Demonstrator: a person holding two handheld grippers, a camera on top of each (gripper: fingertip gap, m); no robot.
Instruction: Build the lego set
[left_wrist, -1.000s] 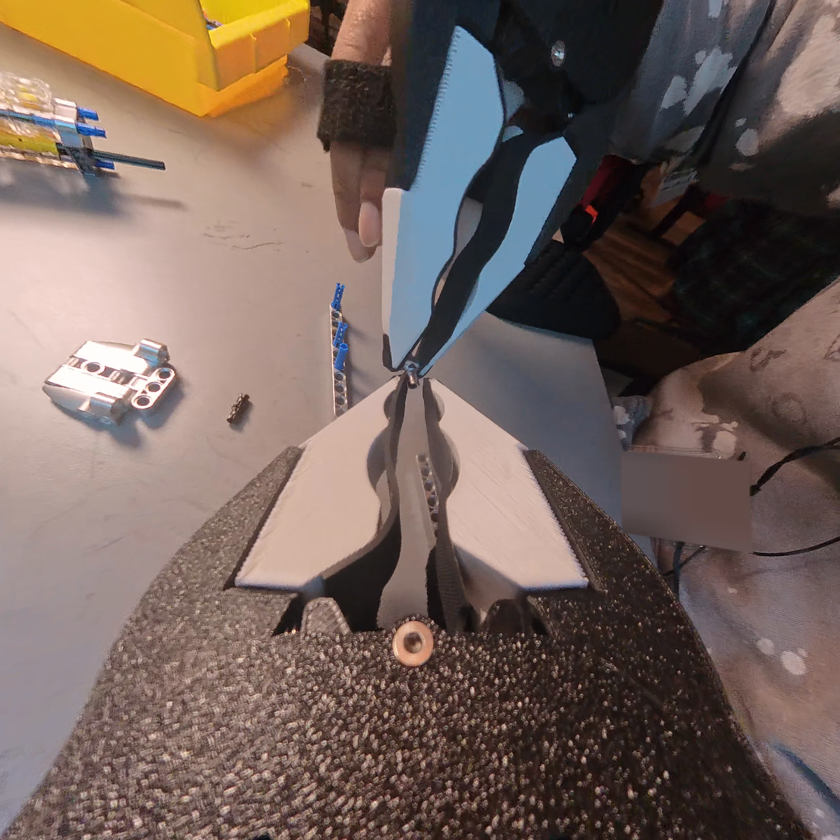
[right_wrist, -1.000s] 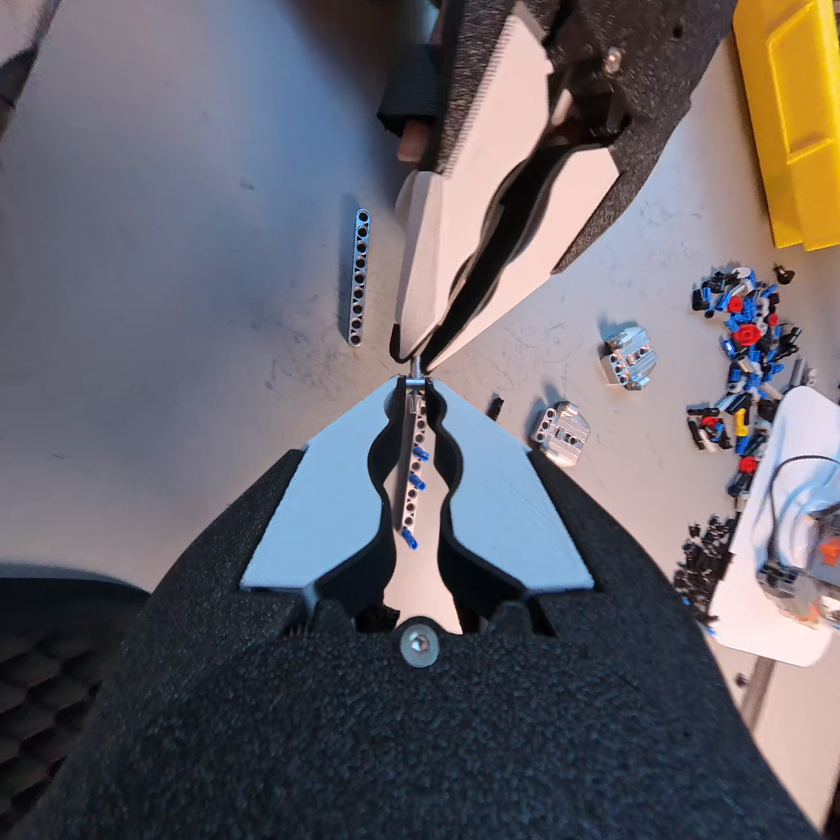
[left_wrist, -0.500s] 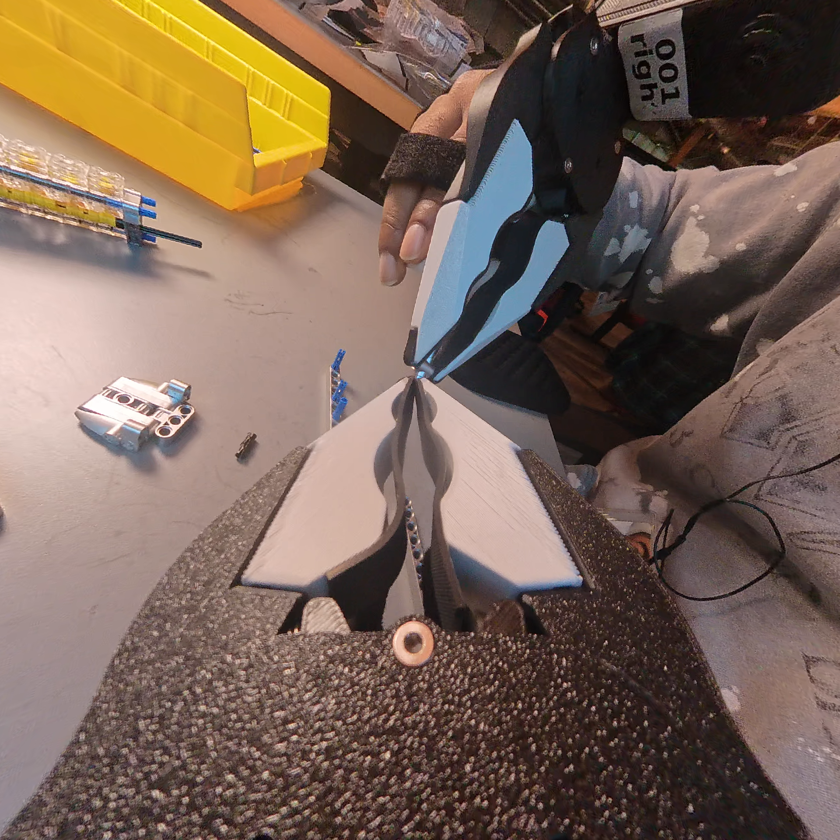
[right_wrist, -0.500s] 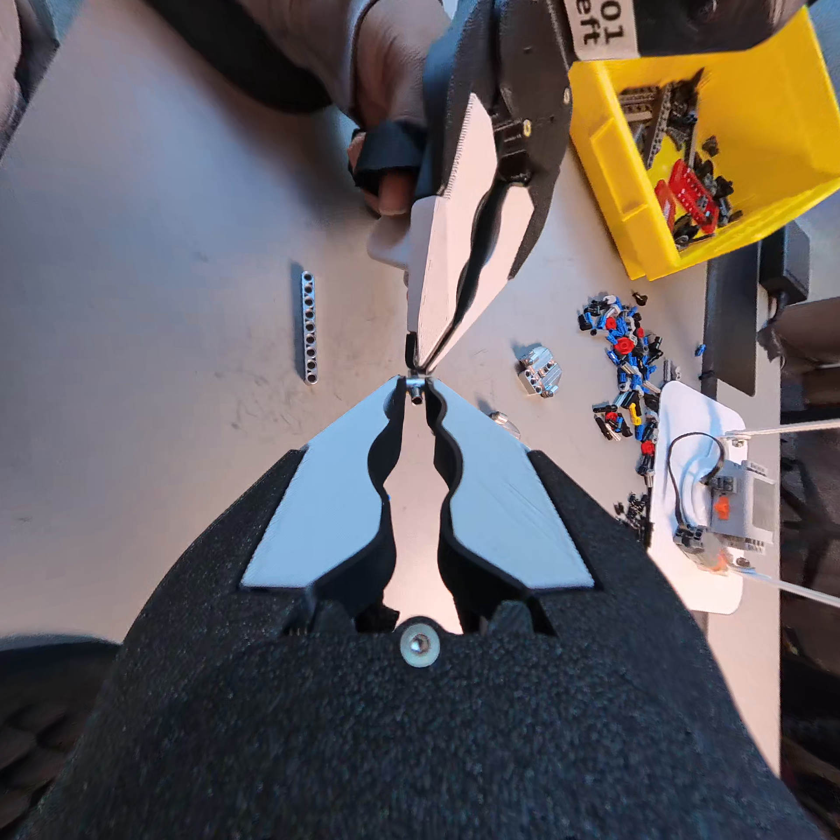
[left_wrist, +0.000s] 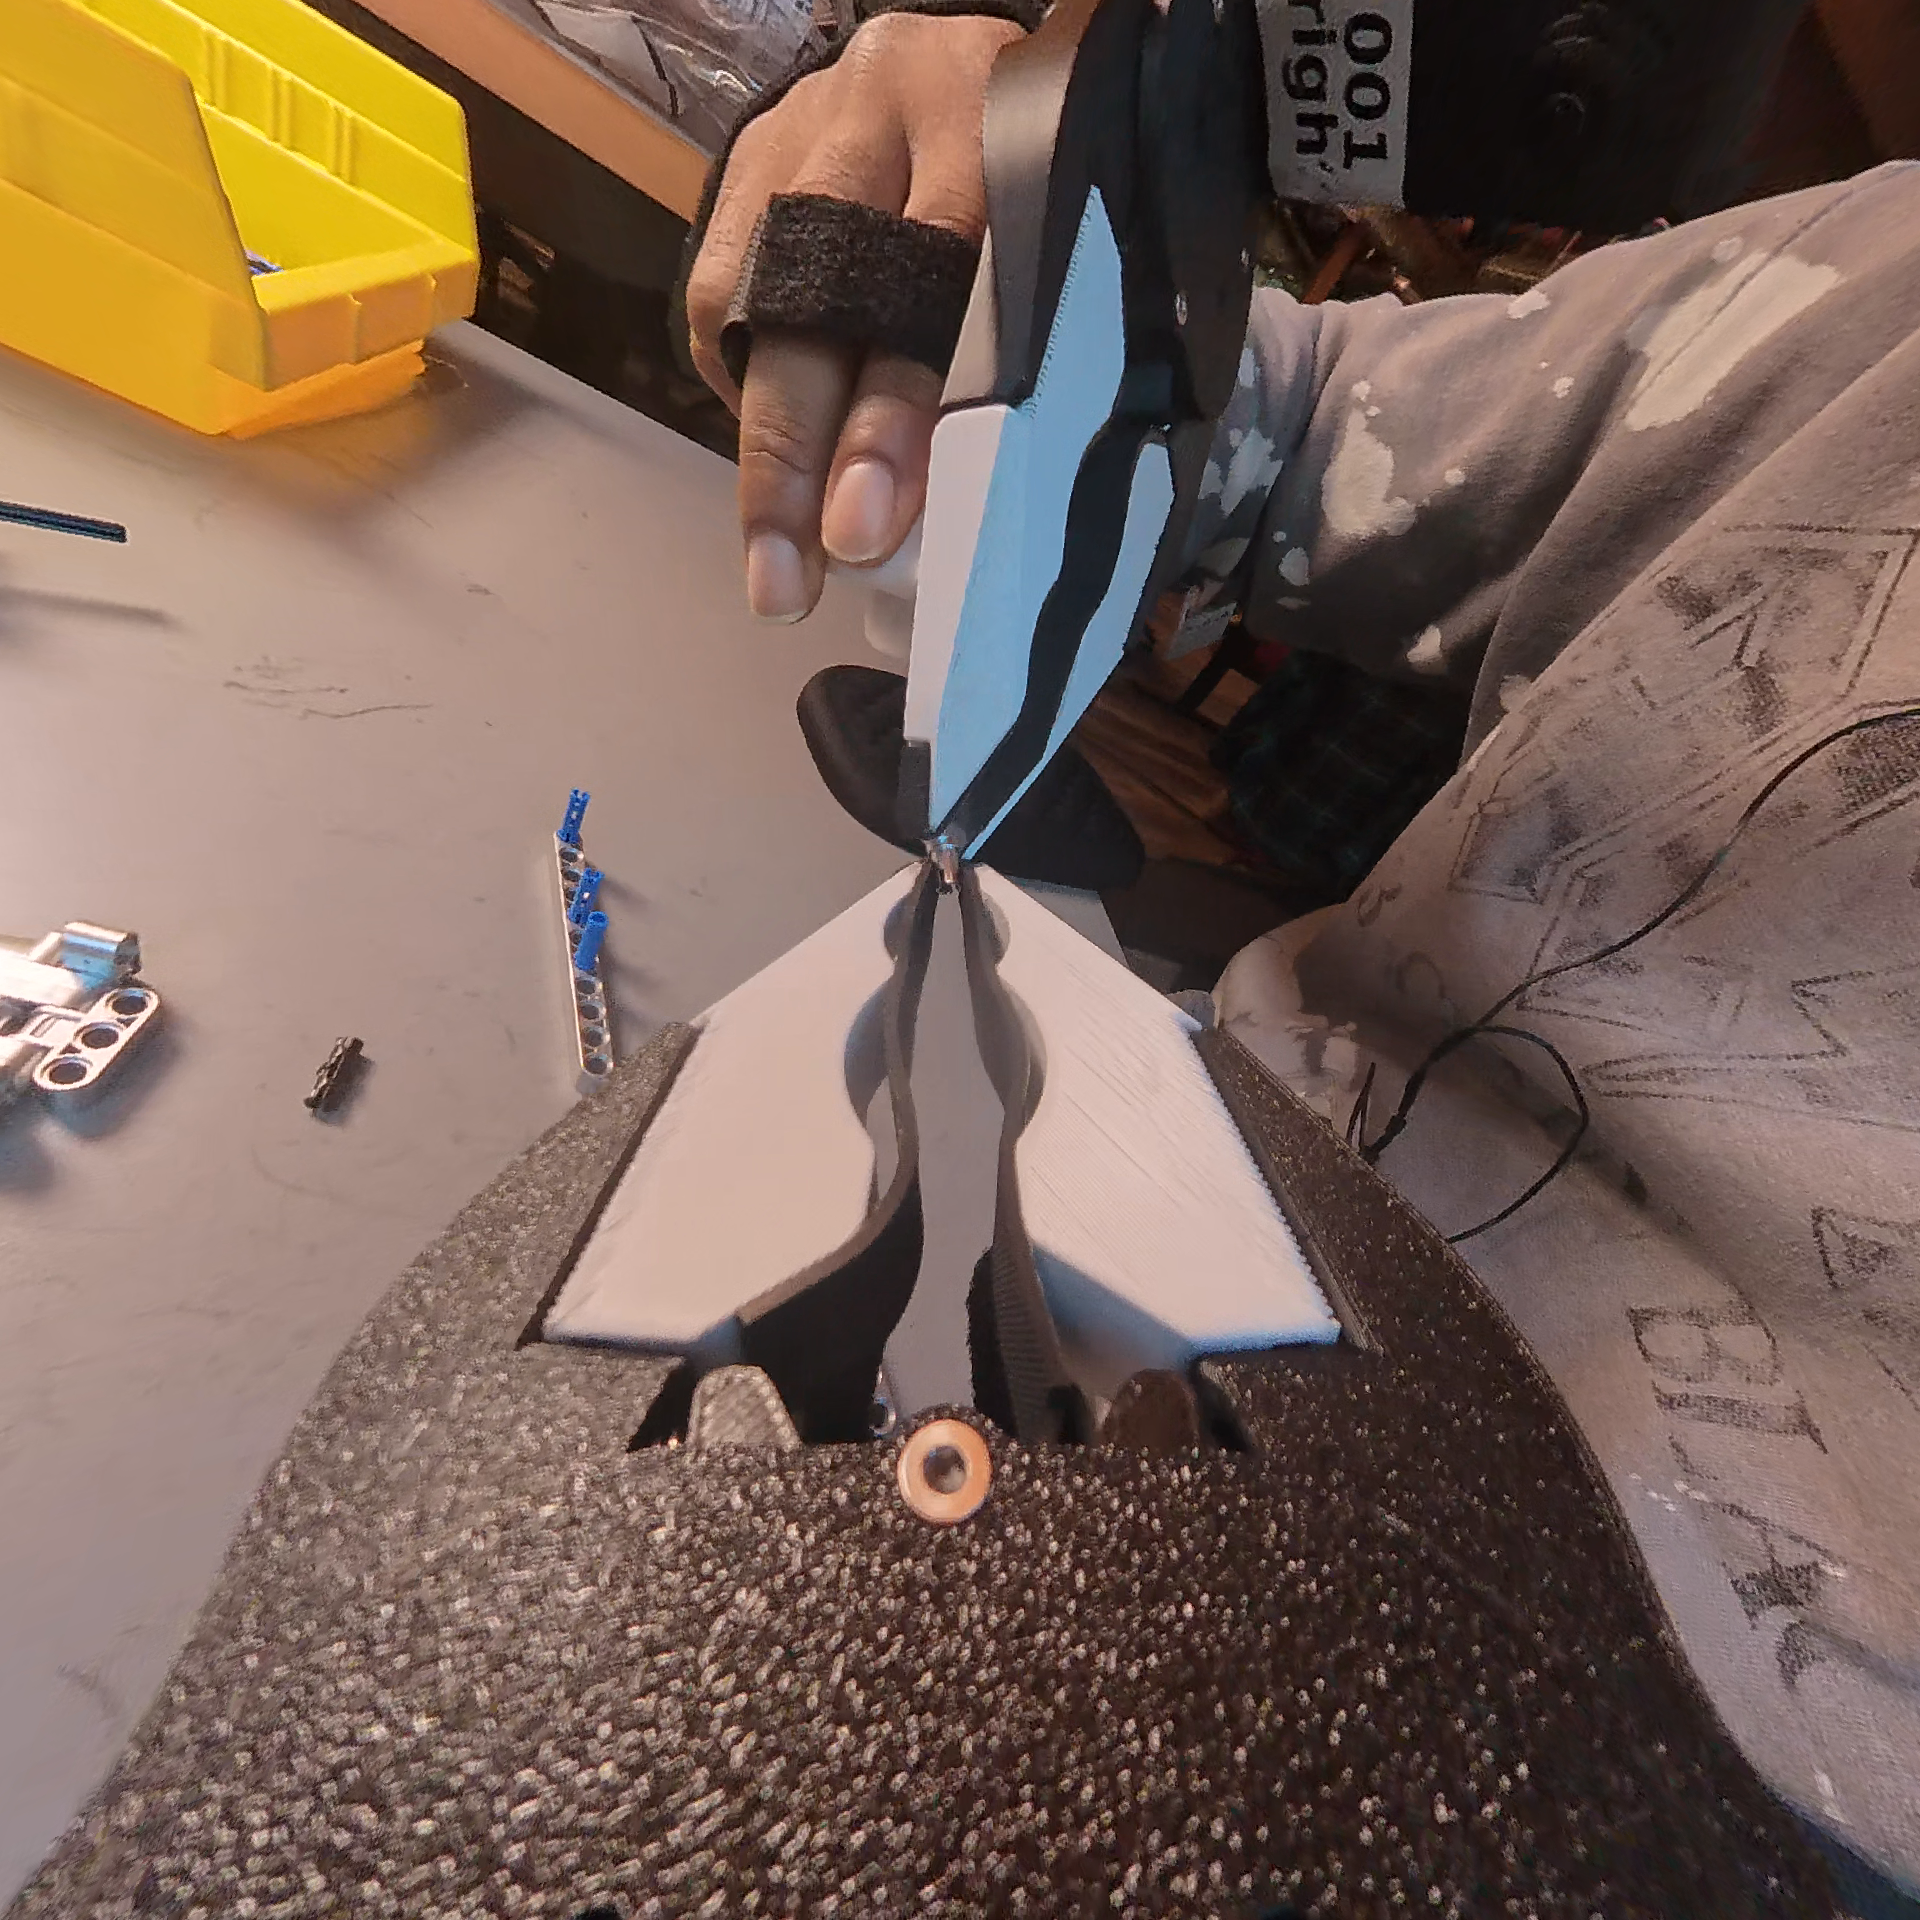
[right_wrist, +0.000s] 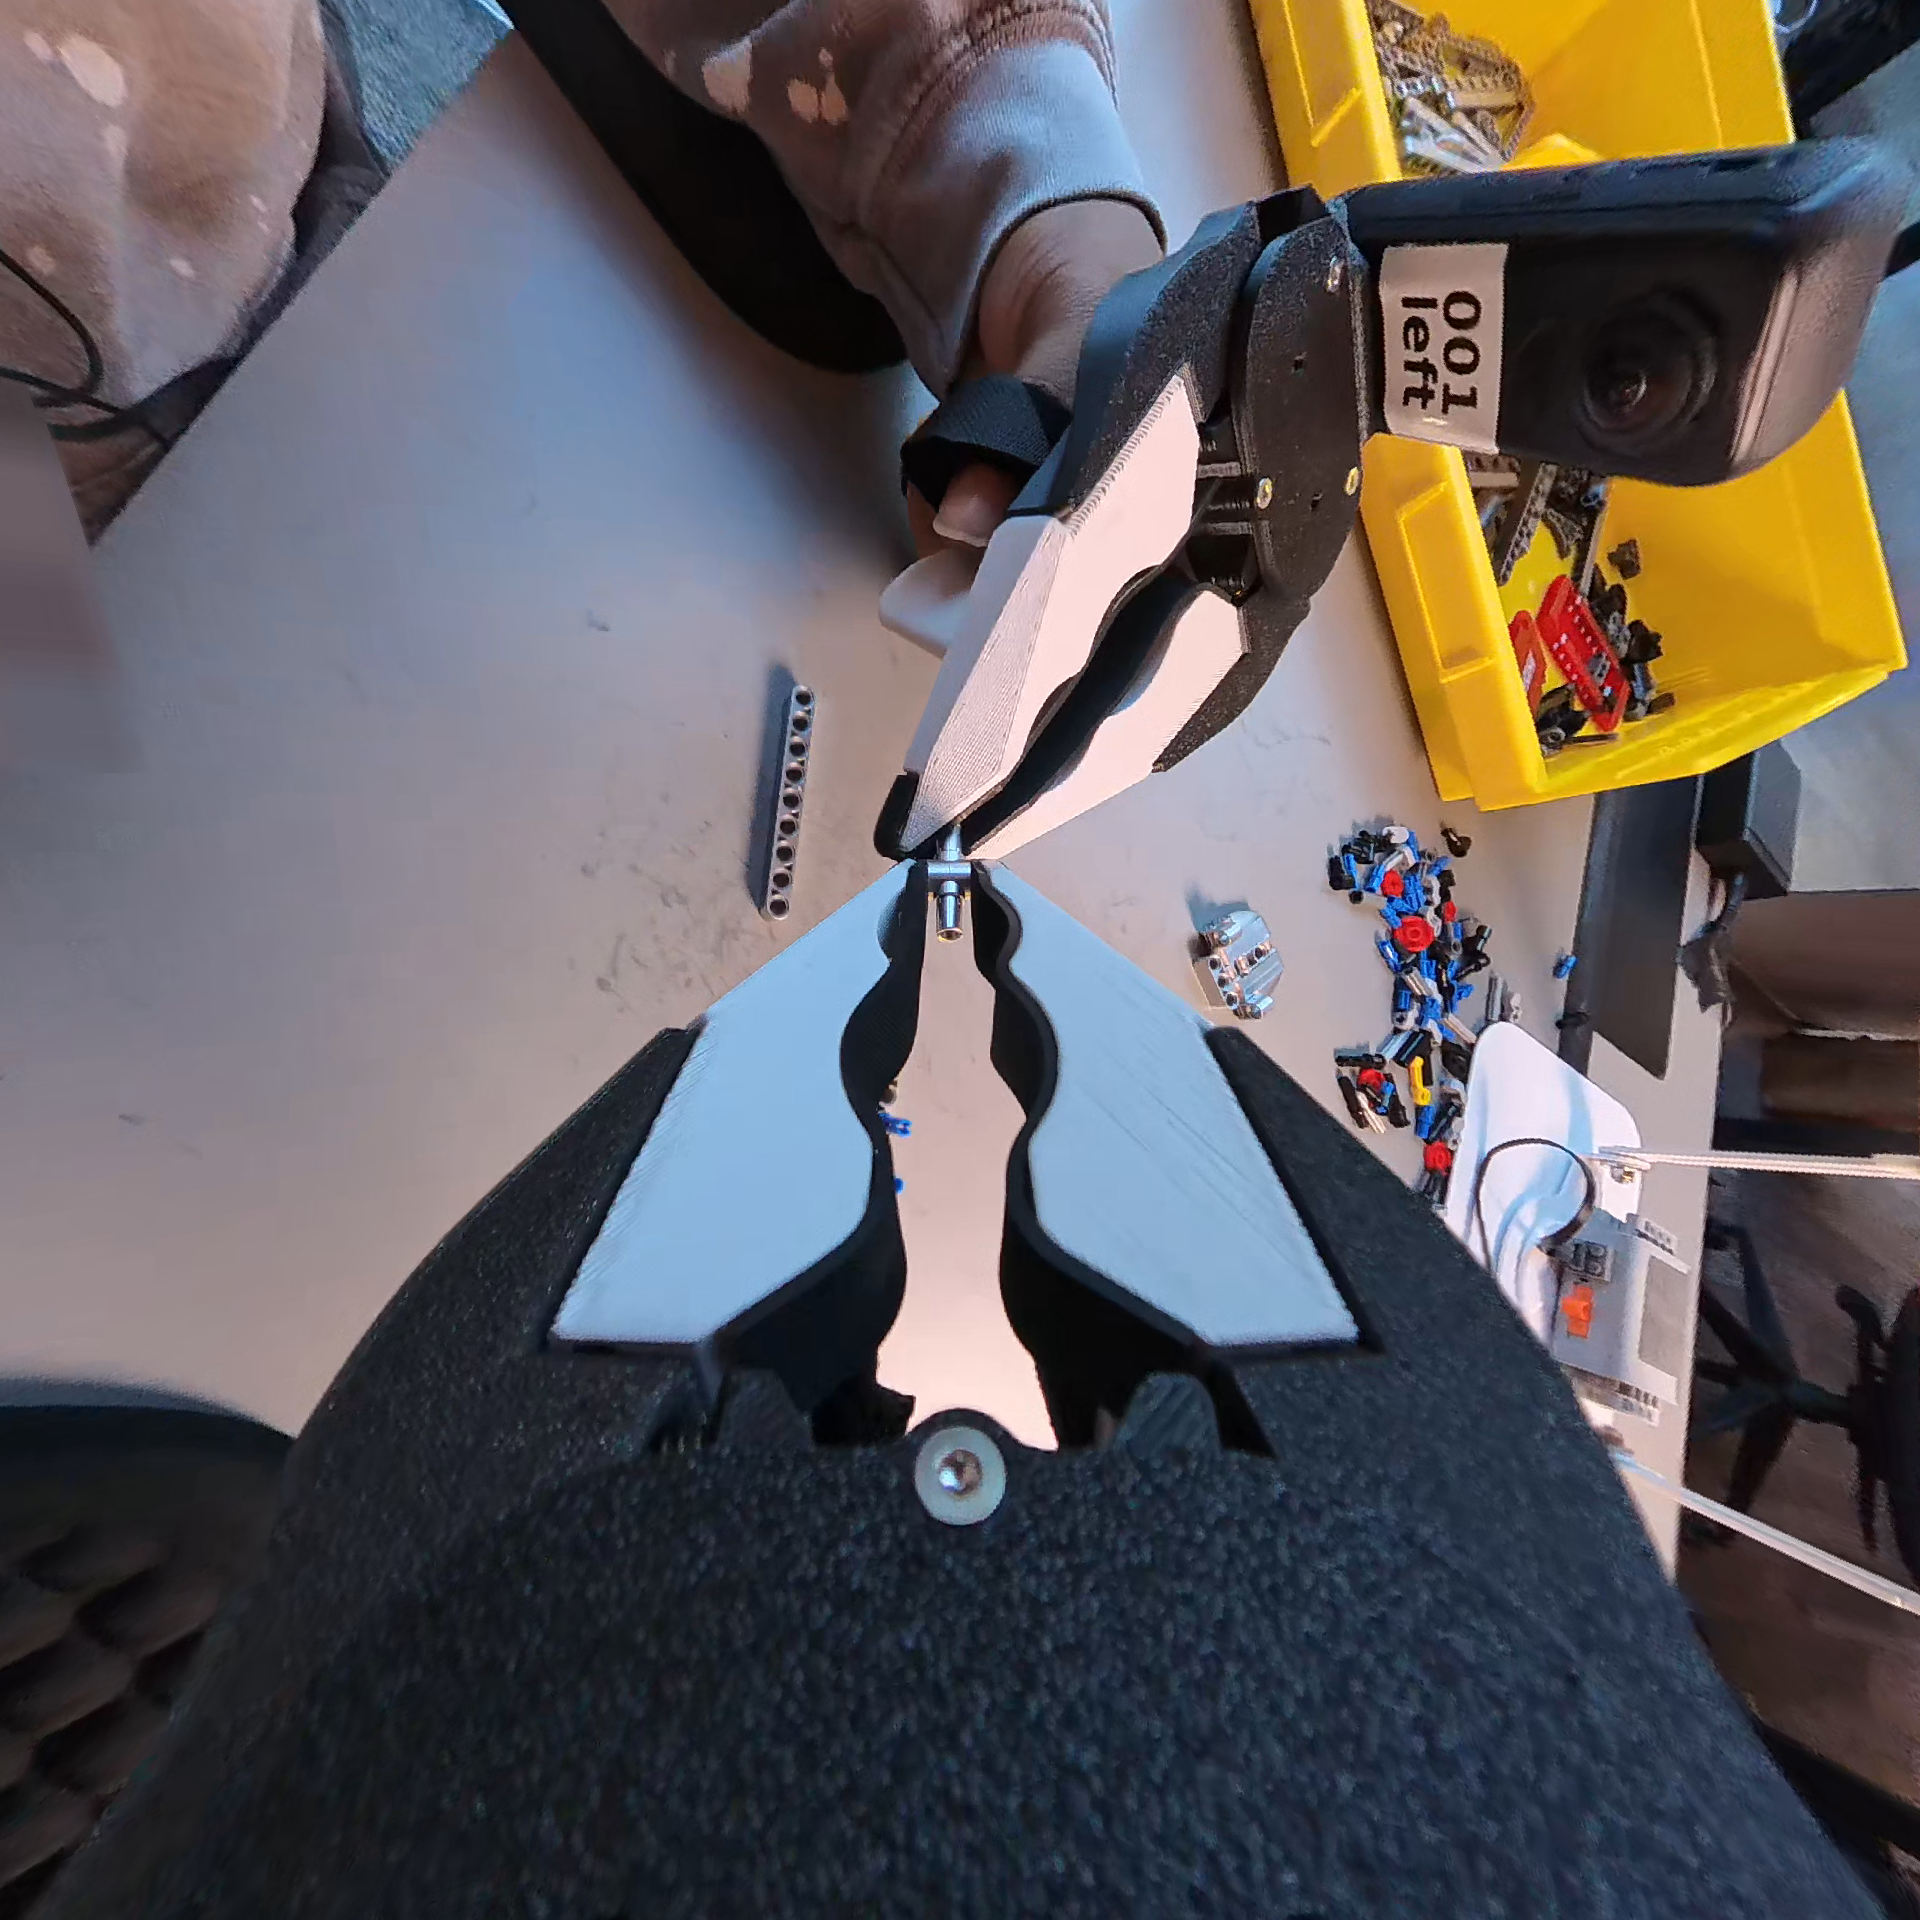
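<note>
My left gripper (left_wrist: 941, 881) and my right gripper (right_wrist: 948, 883) meet tip to tip above the grey table (left_wrist: 312, 727). Both are shut on one small grey pin (right_wrist: 947, 906): its thicker end sits between my right fingertips and its thin end between my left ones. The pin also shows in the left wrist view (left_wrist: 945, 864). The right gripper shows in the left wrist view (left_wrist: 951, 836), and the left gripper in the right wrist view (right_wrist: 925, 844). A hand holds each one.
A grey beam with blue pins (left_wrist: 582, 956) and a black pin (left_wrist: 338, 1070) lie on the table by a silver panel piece (left_wrist: 73, 1023). A plain grey beam (right_wrist: 790, 805), a pile of small parts (right_wrist: 1413, 987), a white tray (right_wrist: 1527, 1091) and yellow bins (right_wrist: 1714, 582) are nearby. The tips of both grippers are at nearly the same place.
Both grippers stayed shut, tip to tip on the pin, and rose and tilted away from the table. The beams no longer show through the gaps between the fingers.
</note>
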